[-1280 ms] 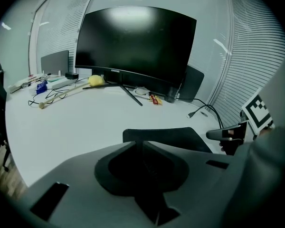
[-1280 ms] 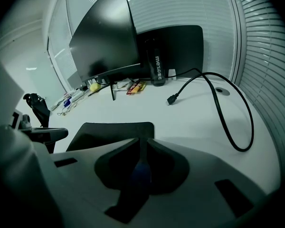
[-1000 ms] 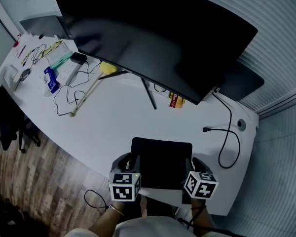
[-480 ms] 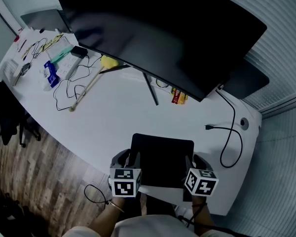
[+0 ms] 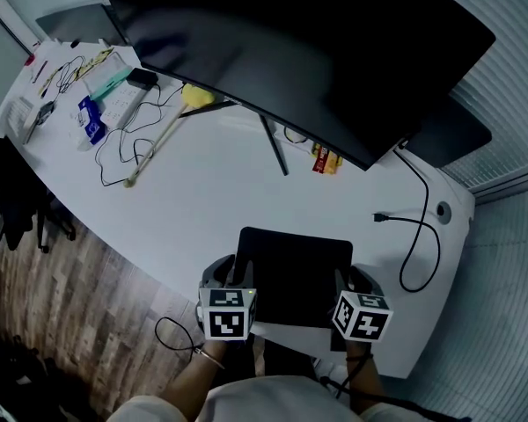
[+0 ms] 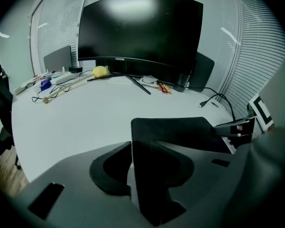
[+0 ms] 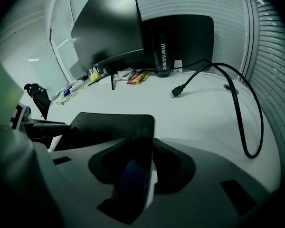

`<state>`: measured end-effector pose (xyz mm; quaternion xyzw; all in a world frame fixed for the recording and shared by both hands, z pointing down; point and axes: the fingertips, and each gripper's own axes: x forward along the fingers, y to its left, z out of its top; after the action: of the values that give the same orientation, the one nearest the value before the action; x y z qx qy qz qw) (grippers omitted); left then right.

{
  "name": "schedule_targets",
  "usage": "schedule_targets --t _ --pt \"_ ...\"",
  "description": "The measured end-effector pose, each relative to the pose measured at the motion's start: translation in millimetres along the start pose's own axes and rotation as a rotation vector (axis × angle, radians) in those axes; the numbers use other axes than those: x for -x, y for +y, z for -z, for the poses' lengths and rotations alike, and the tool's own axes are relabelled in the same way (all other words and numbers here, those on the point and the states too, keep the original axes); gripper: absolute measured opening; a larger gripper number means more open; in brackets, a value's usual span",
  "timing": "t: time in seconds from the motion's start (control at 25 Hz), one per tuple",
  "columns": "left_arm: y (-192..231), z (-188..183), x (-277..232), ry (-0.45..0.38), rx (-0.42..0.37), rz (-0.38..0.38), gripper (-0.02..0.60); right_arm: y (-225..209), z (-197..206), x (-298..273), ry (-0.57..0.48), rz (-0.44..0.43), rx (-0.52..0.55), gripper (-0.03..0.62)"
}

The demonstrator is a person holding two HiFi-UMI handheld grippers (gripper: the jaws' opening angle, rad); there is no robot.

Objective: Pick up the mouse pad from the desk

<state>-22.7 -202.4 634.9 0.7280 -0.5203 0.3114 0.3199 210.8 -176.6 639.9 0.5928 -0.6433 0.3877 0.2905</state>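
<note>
The black mouse pad point(image 5: 295, 271) lies flat on the white desk point(image 5: 211, 200) near its front edge. My left gripper point(image 5: 233, 277) sits at the pad's left side and my right gripper point(image 5: 345, 284) at its right side. In the left gripper view the pad point(image 6: 180, 129) runs in between the jaws of the left gripper point(image 6: 152, 175), which stand wide apart. The right gripper view shows the pad point(image 7: 109, 125) running likewise between the spread jaws of the right gripper point(image 7: 137, 175). I cannot see any pad of the jaws pressing on it.
A large curved monitor point(image 5: 290, 51) stands behind the pad on thin legs. A black cable point(image 5: 418, 244) loops at the right. Snack bars point(image 5: 327, 159), a yellow object point(image 5: 194, 95) and cluttered wires and boxes point(image 5: 88, 121) lie farther back. Wooden floor point(image 5: 88, 297) lies below the desk edge.
The head view has drifted a little. Both grippers stay at the pad's two sides and the pad has not visibly moved.
</note>
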Motion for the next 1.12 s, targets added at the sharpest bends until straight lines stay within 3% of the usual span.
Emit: schedule_targets --t 0.44,0.68,1.12 --pt "1 5 -1 0.049 0.030 0.012 0.137 1 0 1 0.007 0.018 0.015 0.153" --pt "1 3 0 0.035 0.023 0.019 0.134 1 0 1 0.006 0.024 0.008 0.144" --pt "-5 6 -1 0.095 0.039 0.060 0.067 11 1 0 0.001 -0.012 0.045 0.061"
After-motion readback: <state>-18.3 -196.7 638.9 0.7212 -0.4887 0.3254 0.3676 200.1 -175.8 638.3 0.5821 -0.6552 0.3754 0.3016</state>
